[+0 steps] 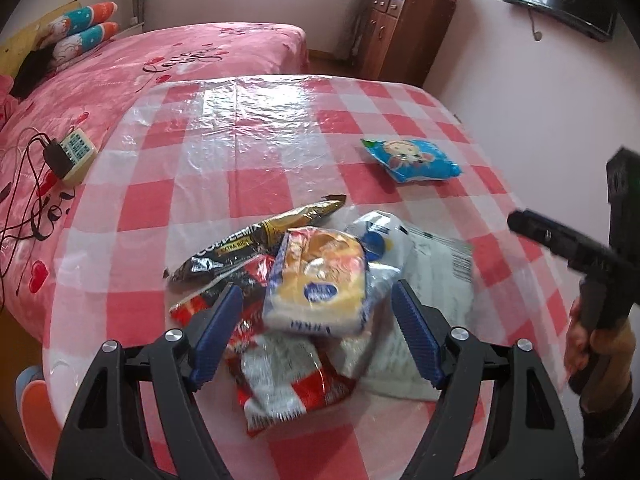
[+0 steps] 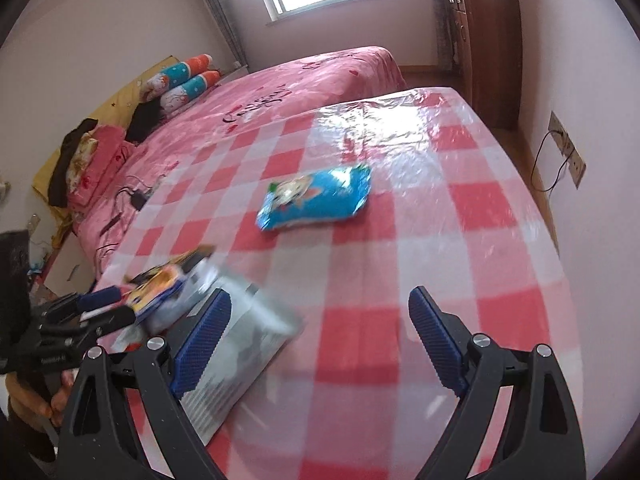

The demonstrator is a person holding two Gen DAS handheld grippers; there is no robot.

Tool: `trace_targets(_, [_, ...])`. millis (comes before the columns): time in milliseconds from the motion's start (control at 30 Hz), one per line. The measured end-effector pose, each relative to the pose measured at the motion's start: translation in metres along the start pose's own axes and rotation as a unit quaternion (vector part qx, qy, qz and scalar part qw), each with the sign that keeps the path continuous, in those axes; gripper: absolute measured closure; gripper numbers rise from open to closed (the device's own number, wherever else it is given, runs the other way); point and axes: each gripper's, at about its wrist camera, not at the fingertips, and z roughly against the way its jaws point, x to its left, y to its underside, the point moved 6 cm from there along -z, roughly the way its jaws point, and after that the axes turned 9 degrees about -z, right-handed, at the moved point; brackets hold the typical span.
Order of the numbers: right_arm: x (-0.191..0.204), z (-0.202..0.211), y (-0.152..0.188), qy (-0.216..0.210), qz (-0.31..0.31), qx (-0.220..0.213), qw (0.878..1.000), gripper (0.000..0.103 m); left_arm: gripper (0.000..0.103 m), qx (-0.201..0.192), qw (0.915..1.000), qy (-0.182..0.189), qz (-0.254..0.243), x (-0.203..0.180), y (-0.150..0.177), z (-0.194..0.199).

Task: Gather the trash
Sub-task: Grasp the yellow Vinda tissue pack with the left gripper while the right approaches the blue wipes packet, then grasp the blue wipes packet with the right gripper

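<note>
Bright window daylight, tablecloth [image 1: 256, 120] glare, blur

Red-and-white checked tablecloth [image 1: 280, 184], blue snack packet [image 1: 410, 159], pink bedspread [image 1: 160, 64].

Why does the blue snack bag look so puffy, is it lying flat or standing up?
Lying flat. The blue snack bag rests on its back on the checkered table, cartoon face up. Whether it is full, cannot tell.

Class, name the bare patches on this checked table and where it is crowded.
Bare: the far half beyond the blue packet, and the stretch between it and the wrapper pile. Crowded: the near edge, where the pile sits between the left hand-held gripper fingers.
</note>
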Motion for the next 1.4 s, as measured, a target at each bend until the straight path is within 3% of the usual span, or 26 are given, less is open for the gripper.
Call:
trace_targets(400, [-0.006,-0.058,-0.047,-0.025,0.002,0.029,0.999,0.014,0.037,0.007,0.9999,-0.010,0.009,0.000,-0.006,-0.021])
trace_targets(567, [0.002,-0.072,-0.044,-0.052,0.001,0.054,0.997,0.034,0.046,-0.001,0.9999,-0.011,0.013,-0.002,-0.006,-0.020])
trace_targets(667, [0.015,-0.073,-0.038,-0.054,0.023,0.056,0.997,0.035,0.049,-0.009,0.9996,-0.014,0.022,0.000,-0.005,-0.020])
trace_targets(933, [0.052,-0.055,-0.011,-0.107,0.062,0.081,0.989,0.035,0.055,-0.028,0.9985,-0.005,0.046,0.005,-0.003,-0.015])
trace_targets(1100, [0.051,-0.042,-0.015,-0.055,0.108,0.036,0.992,0.035,0.056,-0.035,0.9975,0.003,0.061,0.009,-0.001,-0.012])
trace_targets(1200, [0.044,-0.048,-0.028,-0.003,0.134,0.007,0.991,0.021,0.056,-0.035,0.9976,0.004,0.059,0.008,-0.001,-0.013])
trace_targets(1400, [0.040,-0.082,-0.046,-0.007,0.141,0.030,0.990,0.019,0.055,-0.035,0.9981,0.005,0.051,0.007,-0.001,-0.015])
